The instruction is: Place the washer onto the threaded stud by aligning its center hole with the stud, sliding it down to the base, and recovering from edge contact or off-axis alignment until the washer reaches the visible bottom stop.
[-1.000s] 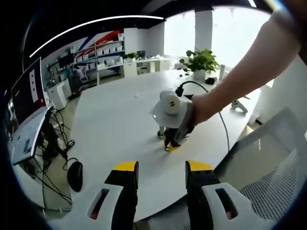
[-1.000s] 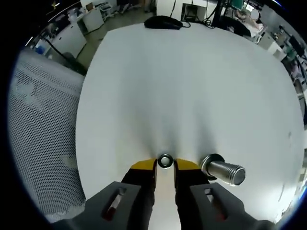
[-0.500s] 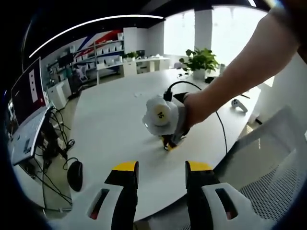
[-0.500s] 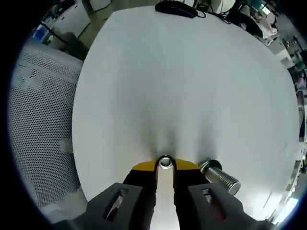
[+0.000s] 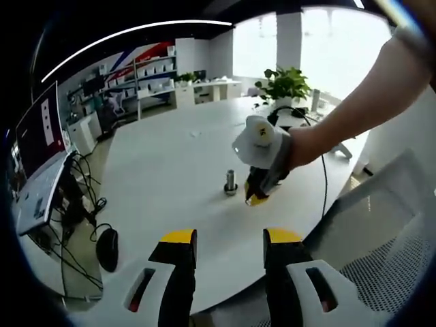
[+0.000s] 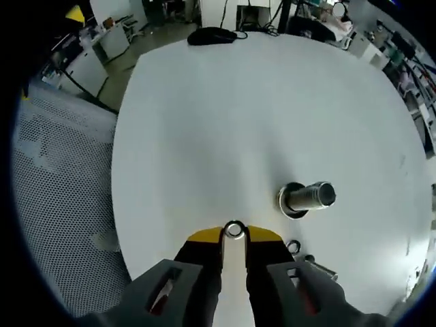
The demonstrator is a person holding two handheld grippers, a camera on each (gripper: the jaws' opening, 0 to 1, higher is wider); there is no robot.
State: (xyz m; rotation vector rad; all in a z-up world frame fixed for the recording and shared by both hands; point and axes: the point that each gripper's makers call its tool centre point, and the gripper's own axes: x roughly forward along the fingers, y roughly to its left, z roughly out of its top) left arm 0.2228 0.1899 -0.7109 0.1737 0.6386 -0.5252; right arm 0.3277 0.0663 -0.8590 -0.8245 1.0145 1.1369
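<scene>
On a round white table (image 5: 170,163) in an open office, the left gripper view looks across at a short threaded stud (image 5: 230,182) standing upright on its base near the table's middle. The left gripper (image 5: 230,238) rises from the bottom of this view with its yellow-tipped jaws spread apart and nothing between them. Just right of the stud, a person's hand (image 5: 303,146) reaches in from the right, holding the right gripper (image 5: 257,197) pointed down at the tabletop. A potted plant (image 5: 286,87) sits at the table's far edge, a black computer mouse (image 5: 106,249) lies on the near left edge, and a mesh chair back (image 5: 388,238) stands at the right. In the right gripper view, the right gripper (image 6: 234,235) pinches a small metal washer (image 6: 234,229) between its yellow tips, above the table (image 6: 225,122). The threaded stud (image 6: 306,197) stands to the right of the washer, apart from it. A few small metal parts (image 6: 303,255) lie on the table just right of the jaws. The mouse (image 6: 212,35) sits at the table's far edge, and the mesh chair (image 6: 61,204) fills the left side.
</scene>
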